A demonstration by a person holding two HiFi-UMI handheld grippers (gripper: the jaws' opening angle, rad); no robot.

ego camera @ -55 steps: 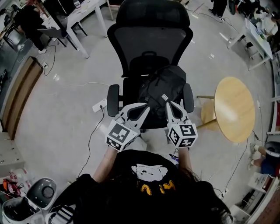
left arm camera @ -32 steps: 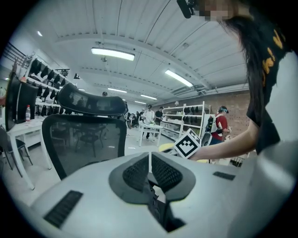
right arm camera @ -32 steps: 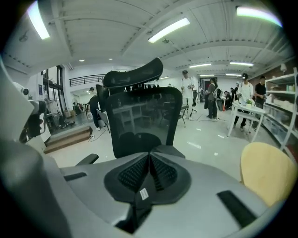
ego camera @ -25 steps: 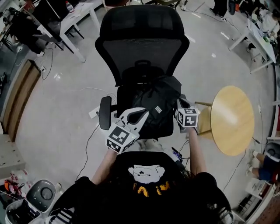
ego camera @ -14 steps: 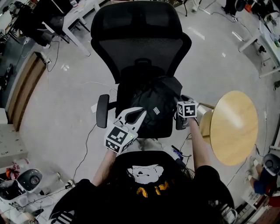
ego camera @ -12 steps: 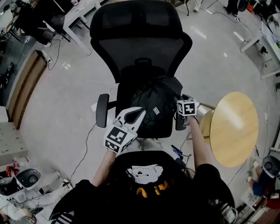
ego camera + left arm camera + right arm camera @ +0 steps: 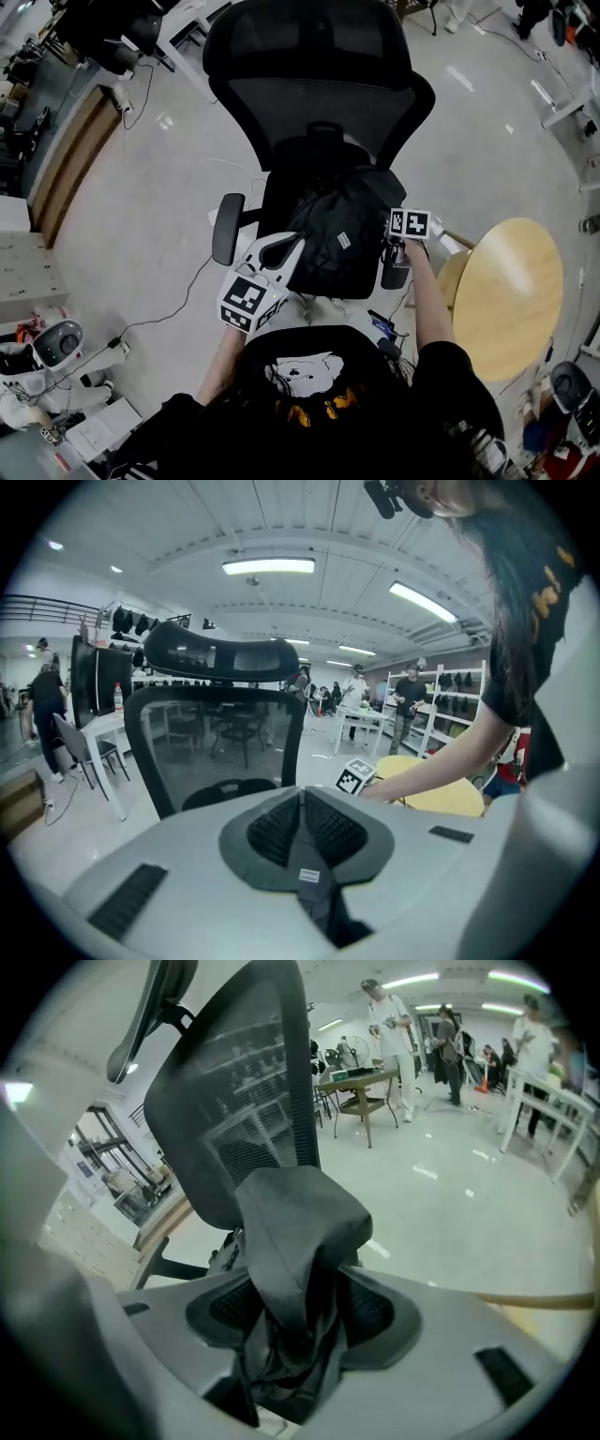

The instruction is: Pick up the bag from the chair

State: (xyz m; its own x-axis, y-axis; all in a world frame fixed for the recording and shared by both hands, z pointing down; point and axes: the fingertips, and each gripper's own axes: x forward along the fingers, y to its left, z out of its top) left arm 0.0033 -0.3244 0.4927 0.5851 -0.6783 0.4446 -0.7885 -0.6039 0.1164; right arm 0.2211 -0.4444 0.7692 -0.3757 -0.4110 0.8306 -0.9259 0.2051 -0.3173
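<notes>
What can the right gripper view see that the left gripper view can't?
Only the right gripper view shows the bag, its dark fabric pinched in the right gripper. Only the left gripper view shows the left gripper shut on nothing, and the person's arm reaching out. Both show the black chair with its mesh back.

Chair (image 7: 319, 112): one is standing.
Bag (image 7: 333, 234): one is showing.
Grippers: two are showing, left gripper (image 7: 284, 248) and right gripper (image 7: 298, 1312).
Round table (image 7: 511, 300): one is standing.
</notes>
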